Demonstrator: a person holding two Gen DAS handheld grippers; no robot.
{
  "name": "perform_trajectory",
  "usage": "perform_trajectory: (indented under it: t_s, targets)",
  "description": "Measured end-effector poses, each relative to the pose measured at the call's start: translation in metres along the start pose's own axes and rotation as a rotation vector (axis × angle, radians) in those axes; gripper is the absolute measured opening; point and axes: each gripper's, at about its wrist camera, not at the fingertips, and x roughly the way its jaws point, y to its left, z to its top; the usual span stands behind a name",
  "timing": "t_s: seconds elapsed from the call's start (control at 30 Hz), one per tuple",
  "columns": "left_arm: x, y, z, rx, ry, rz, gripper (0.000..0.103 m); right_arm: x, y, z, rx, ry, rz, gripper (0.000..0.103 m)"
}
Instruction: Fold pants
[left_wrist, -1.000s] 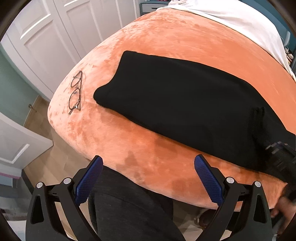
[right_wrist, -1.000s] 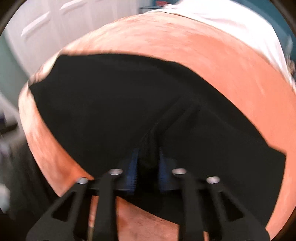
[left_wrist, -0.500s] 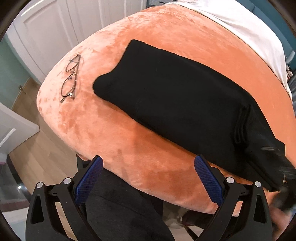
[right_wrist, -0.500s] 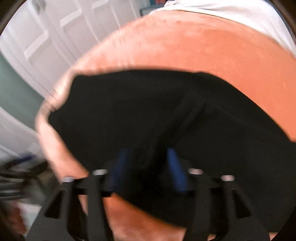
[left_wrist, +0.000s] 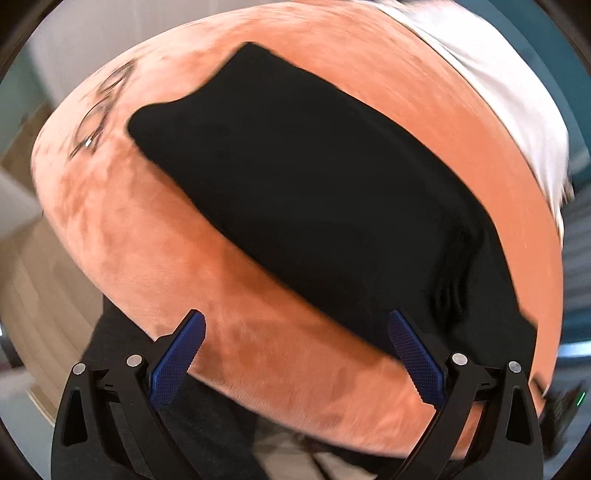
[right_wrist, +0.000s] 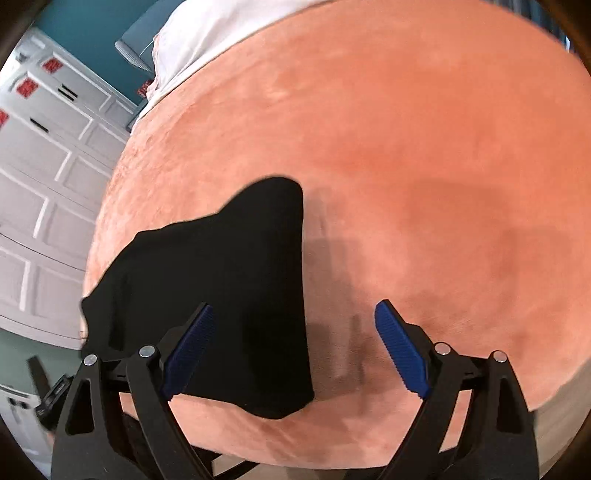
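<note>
Beside pants (left_wrist: 314, 192) glasses (left_wrist: 99, 110), left view only; right misses them.

right claw (right_wrist: 295, 350) opened, released pants (right_wrist: 221, 295)

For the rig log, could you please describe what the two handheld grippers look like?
Both match: the left gripper and right gripper have matte black angular frames with triangular cut-outs, silver round pivot screws, and two fingers faced with ribbed blue pads. No cables, markings or sleeves show.
</note>
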Motion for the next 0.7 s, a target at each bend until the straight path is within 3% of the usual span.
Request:
perform_trajectory:
  t_s: [0.1, 0.2, 0.23, 0.27, 0.33, 0.5, 0.57, 0.7]
  targets:
    - [0.007, 0.01, 0.013, -0.08, -0.016, -0.01, 0.098, 0.028, -0.001, -0.005, 0.004, 0.072, 0.081, 0.087]
    - [0.018, 0.021, 0.029, -0.129, -0.027, 0.049, 0.098, 0.045, 0.011, -0.014, -0.023, 0.077, 0.097, 0.085]
    - [0.024, 0.024, 0.034, -0.135, -0.027, 0.083, 0.098, 0.049, 0.017, -0.016, -0.056, 0.055, 0.119, 0.065]
    - [0.029, 0.026, 0.037, -0.138, -0.027, 0.107, 0.098, 0.053, 0.023, -0.017, -0.074, 0.058, 0.123, 0.06]
    - [0.037, 0.027, 0.042, -0.141, -0.044, 0.141, 0.098, 0.053, 0.026, -0.018, -0.057, 0.051, 0.113, 0.034]
    - [0.045, 0.003, 0.046, -0.11, -0.109, 0.248, 0.095, 0.053, 0.029, -0.014, 0.02, 0.038, 0.14, 0.026]
    - [0.041, -0.014, 0.045, -0.064, -0.103, 0.226, 0.082, 0.039, 0.03, -0.01, 0.036, 0.016, 0.158, 0.021]
    - [0.036, -0.049, 0.032, 0.013, -0.067, 0.179, 0.083, -0.008, 0.016, 0.016, 0.009, -0.067, 0.148, 0.017]
